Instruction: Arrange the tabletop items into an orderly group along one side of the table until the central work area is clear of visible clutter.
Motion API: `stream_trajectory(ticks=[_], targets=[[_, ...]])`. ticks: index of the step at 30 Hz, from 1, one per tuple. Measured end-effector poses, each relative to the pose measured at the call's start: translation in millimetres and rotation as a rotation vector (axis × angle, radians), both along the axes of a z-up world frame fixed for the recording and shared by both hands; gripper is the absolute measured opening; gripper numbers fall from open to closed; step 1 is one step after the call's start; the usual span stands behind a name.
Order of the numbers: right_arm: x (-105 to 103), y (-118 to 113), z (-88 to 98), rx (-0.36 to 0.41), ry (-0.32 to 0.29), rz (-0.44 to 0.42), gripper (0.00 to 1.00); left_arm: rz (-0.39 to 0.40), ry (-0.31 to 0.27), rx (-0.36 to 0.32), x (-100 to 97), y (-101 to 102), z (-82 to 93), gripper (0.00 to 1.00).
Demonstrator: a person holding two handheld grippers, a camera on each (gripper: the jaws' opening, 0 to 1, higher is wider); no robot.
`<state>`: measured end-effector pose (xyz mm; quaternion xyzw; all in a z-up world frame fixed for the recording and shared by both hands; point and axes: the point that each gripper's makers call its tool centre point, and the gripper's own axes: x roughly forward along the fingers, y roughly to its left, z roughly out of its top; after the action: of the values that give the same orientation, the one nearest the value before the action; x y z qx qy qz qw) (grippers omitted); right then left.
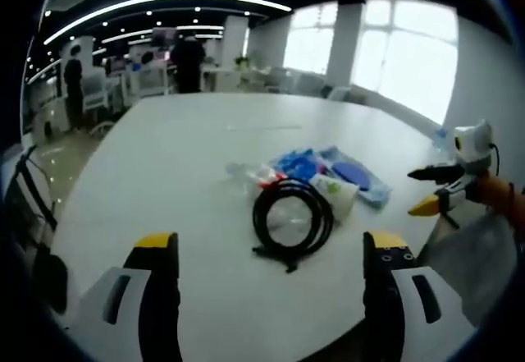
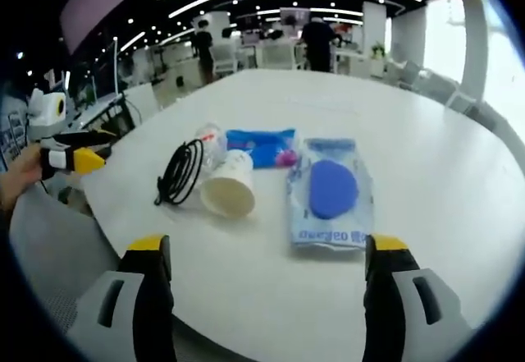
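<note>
Black cable coil (image 1: 292, 217), white cup (image 2: 229, 185), blue packet (image 2: 330, 192), white table (image 2: 426, 173).

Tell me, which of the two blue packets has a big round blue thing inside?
The clear packet lying nearest the right gripper, right of the tipped paper cup. The other blue packet behind the cup shows no disc.

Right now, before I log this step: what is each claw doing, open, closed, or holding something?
Left claw: open, holding nothing, short of the cable coil.
Right claw: open, holding nothing, short of the paper cup.

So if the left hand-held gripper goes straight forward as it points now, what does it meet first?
Probably the coiled black cable lying on the white table, though depth is hard to judge.
</note>
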<state>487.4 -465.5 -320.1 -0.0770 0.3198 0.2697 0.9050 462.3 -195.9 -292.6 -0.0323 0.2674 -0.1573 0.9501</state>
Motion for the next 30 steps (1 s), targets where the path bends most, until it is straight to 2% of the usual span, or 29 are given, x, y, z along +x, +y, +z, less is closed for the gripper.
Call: stream_trajectory(ticks=[4, 10, 13, 15, 26, 30], targets=[[-2, 3, -2.1, 0.008, 0.012, 0.011, 0.97, -0.021, -0.001, 0.029, -0.4, -3, -1.0, 0.91], [0, 5, 1.7, 0.023, 0.002, 0.009, 0.97, -0.042, 0.013, 0.026, -1.8, -6, -3.3, 0.9], [1, 5, 3.7, 0.021, -0.01, 0.008, 0.97, -0.028, 0.003, 0.018, 0.5, -5, -0.3, 0.89], [0, 7, 4.8, 0.026, -0.01, 0.01, 0.97, -0.025, -0.031, 0.048, 3.1, -3, 5.4, 0.88], [-3, 22, 18.2, 0.073, -0.029, 0.05, 0.97, 0.028, -0.007, 0.022, 2.4, 9, 2.9, 0.84], [1, 22, 23.3, 0.029, -0.067, 0.058, 0.96, 0.043, 0.001, 0.022, 4.8, 13, 4.2, 0.83]])
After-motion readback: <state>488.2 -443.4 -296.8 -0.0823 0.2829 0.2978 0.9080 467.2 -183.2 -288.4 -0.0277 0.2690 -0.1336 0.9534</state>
